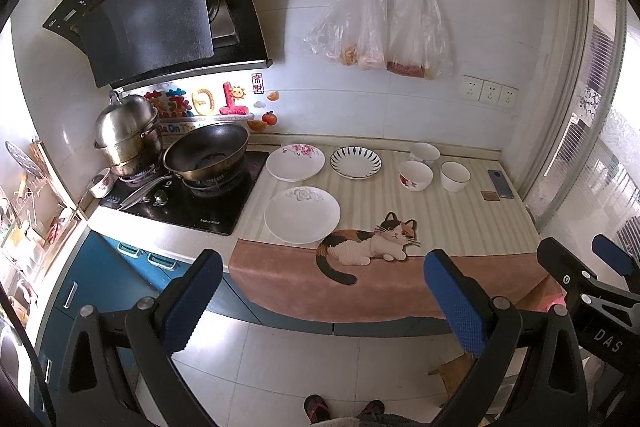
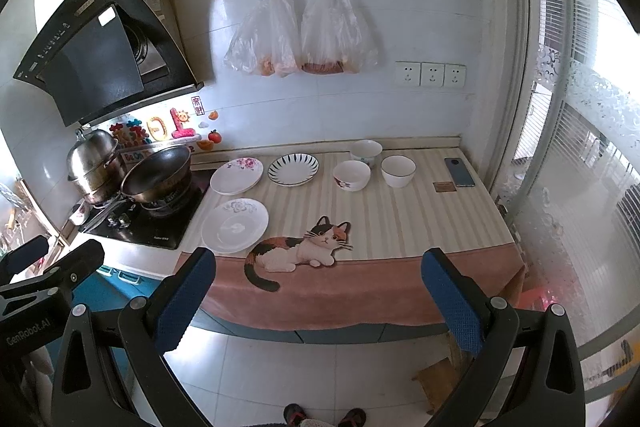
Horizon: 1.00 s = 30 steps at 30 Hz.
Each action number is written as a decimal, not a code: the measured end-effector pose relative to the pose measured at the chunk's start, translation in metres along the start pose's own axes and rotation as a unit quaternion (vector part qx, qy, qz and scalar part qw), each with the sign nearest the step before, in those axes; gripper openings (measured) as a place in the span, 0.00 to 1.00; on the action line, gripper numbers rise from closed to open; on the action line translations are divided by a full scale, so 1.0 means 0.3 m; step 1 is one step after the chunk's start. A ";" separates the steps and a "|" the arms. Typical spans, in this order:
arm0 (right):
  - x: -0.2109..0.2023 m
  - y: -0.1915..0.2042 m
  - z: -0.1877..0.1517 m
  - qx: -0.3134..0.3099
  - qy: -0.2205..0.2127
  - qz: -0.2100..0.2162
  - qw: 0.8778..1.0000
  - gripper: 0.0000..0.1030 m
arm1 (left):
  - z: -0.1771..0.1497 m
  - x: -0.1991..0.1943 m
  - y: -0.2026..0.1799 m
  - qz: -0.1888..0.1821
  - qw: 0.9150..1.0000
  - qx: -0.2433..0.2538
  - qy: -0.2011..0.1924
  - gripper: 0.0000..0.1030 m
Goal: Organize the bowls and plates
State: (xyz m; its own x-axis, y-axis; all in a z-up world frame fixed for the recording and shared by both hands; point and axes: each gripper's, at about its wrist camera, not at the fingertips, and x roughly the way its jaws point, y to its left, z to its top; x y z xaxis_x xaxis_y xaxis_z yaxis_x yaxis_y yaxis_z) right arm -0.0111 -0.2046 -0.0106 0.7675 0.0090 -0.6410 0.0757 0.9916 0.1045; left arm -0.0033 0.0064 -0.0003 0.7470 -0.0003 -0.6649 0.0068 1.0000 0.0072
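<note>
We see the cat mat (image 1: 440,211) as our landmark; everything sits on it behind the cat. The plain plate (image 1: 302,214) lies just left of the cat's head, the pink plate (image 1: 295,162) behind it, the striped plate (image 1: 355,162) right of that. Three bowls (image 1: 416,175) cluster farther right, mouths up. All look stiff, glazed, slippery and breakable; we judge rims the best hold. Being round, they have no long axis. Our left gripper (image 1: 320,297) and right gripper (image 2: 316,297) hover wide and empty, short of the mat.
</note>
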 end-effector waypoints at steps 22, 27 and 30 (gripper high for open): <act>0.897 0.199 0.036 -0.048 0.128 0.150 0.979 1.00 | 0.099 0.732 0.288 0.131 0.987 -0.038 0.083 1.00; 1.280 0.289 0.001 -0.012 0.202 0.176 0.963 0.99 | 0.093 1.113 0.449 0.110 0.978 -0.047 0.172 1.00; 1.529 0.348 -0.007 0.007 0.241 0.172 0.955 0.94 | 0.093 1.321 0.521 0.087 0.972 -0.043 0.215 0.96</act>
State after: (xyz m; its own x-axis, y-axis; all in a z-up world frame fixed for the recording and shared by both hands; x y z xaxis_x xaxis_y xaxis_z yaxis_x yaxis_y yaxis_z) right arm 0.3475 -0.0966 -0.2954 0.3672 0.3958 -0.8417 -0.1181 0.9175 0.3799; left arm 0.3124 0.1624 -0.2418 0.3839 0.1552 -0.9103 -0.1646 0.9815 0.0979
